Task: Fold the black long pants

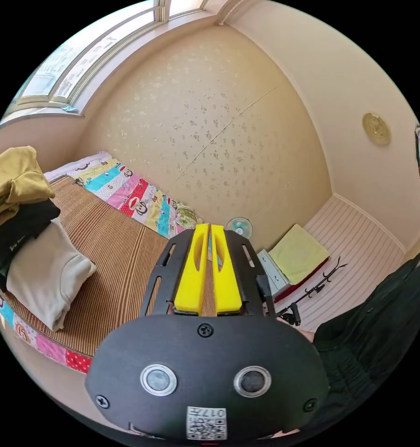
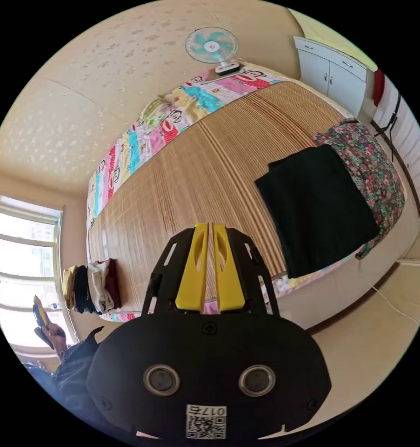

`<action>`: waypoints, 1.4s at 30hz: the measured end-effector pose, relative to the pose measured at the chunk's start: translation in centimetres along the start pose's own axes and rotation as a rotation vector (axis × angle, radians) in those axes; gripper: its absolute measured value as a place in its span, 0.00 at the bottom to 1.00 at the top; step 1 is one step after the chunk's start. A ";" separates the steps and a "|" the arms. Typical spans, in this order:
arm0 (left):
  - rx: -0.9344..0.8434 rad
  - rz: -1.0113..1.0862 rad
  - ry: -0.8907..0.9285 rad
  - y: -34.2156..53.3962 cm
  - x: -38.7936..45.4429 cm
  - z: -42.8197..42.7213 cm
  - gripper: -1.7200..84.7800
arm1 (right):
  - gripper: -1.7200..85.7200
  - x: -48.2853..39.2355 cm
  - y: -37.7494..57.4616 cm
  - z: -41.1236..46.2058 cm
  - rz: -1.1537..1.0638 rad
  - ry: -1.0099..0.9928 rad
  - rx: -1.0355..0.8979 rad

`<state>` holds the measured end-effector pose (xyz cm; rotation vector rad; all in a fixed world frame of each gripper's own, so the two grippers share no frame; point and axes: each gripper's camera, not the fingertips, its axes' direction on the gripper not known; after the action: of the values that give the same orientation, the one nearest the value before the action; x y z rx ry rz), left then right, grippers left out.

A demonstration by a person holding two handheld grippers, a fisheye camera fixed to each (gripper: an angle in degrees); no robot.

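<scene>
Both grippers are empty with yellow jaws pressed together: the left gripper [image 1: 209, 226] is raised above the bamboo mat [image 1: 121, 260], the right gripper [image 2: 210, 226] likewise. Folded, the black long pants [image 2: 316, 205] lie on the mat's end beside a floral cloth [image 2: 372, 167].

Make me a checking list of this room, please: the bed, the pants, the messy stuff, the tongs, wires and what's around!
Surface: striped brown woven bed mat over a colourful cartoon sheet.
Job's things: black long pants folded flat near the bed edge, partly on a flowered cloth.
Clutter: stack of folded clothes, mustard on top.
Grippers: left yellow tongs shut, empty; right yellow tongs shut, empty.
Cables: thin white wire on the floor.
Surroundings: small teal fan, white cabinet, window.
</scene>
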<state>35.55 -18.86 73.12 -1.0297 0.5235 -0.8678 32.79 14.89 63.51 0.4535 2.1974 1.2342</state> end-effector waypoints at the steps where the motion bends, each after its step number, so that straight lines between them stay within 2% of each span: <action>1: 0.000 -0.009 -0.003 1.3 1.8 1.8 0.01 | 0.07 2.5 -1.7 -1.0 0.016 0.045 -0.017; 6: 0.059 -0.131 0.105 6.3 8.0 7.0 0.01 | 0.11 10.9 -7.6 -3.5 0.119 0.173 -0.099; 9: 0.043 -0.103 0.038 9.3 12.2 7.7 0.01 | 0.11 13.2 -10.3 -2.3 0.143 0.239 -0.171; 12: 0.004 -0.051 -0.106 11.5 15.2 7.1 0.01 | 0.09 13.7 -11.6 2.1 0.177 0.216 -0.369; 13: 0.029 -0.055 -0.163 12.4 15.8 6.2 0.01 | 0.06 13.4 -11.4 4.4 0.192 0.220 -0.476; 16: 0.107 -0.077 -0.217 13.8 16.7 4.4 0.01 | 0.04 11.9 -10.0 7.6 0.223 0.152 -0.598; 17: 0.122 -0.062 -0.241 13.9 17.1 4.1 0.01 | 0.04 11.5 -9.9 7.3 0.233 0.123 -0.580; 21: 0.158 0.008 -0.314 13.8 18.1 4.4 0.03 | 0.07 6.8 -11.6 -0.3 0.167 0.066 -0.255; 25: 0.189 -0.002 -0.263 14.1 17.6 6.6 0.07 | 0.13 4.4 -15.8 -6.5 0.043 0.312 -0.061; 27: 0.163 0.002 -0.252 14.4 17.7 8.3 0.08 | 0.14 5.5 -18.0 -5.8 0.067 0.331 -0.130; 31: 0.085 -0.006 -0.265 15.4 17.0 12.4 0.08 | 0.13 7.9 -19.0 0.5 0.167 0.318 -0.476; 36: 0.063 -0.038 -0.262 16.0 16.3 15.1 0.08 | 0.05 5.4 -17.7 -0.8 0.143 0.374 -0.395; 42: 0.075 -0.010 -0.286 16.9 15.4 16.5 0.07 | 0.02 4.7 -15.7 -7.1 0.252 0.202 -0.202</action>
<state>62.73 -18.93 65.47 -1.0666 0.2430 -0.7280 24.39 4.64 51.51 0.5562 2.1988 1.6842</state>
